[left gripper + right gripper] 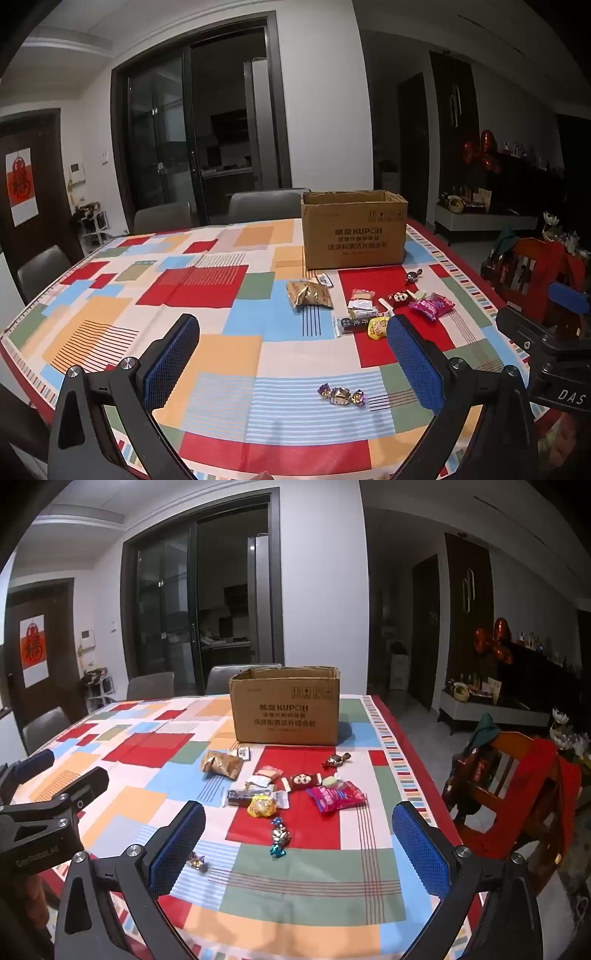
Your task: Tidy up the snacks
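An open cardboard box [354, 232] [284, 709] stands on the far side of the patterned tablecloth [192, 280] [147, 746]. In front of it lie loose snacks: a gold packet [308, 295] [221, 764], a pink packet [430, 304] [334, 797], a yellow packet [376, 326] [262, 805], a red packet [304, 781] and several wrapped candies. One purple-ended candy [341, 395] lies just ahead of my left gripper [293, 354], which is open and empty. A blue-and-silver candy [279, 838] lies ahead of my right gripper [299, 843], also open and empty.
Grey chairs [162, 218] [151, 685] stand behind the table's far edge. A wooden chair draped in red cloth [517, 786] is close to the table's right edge. A dark sliding door [199, 602] fills the back wall.
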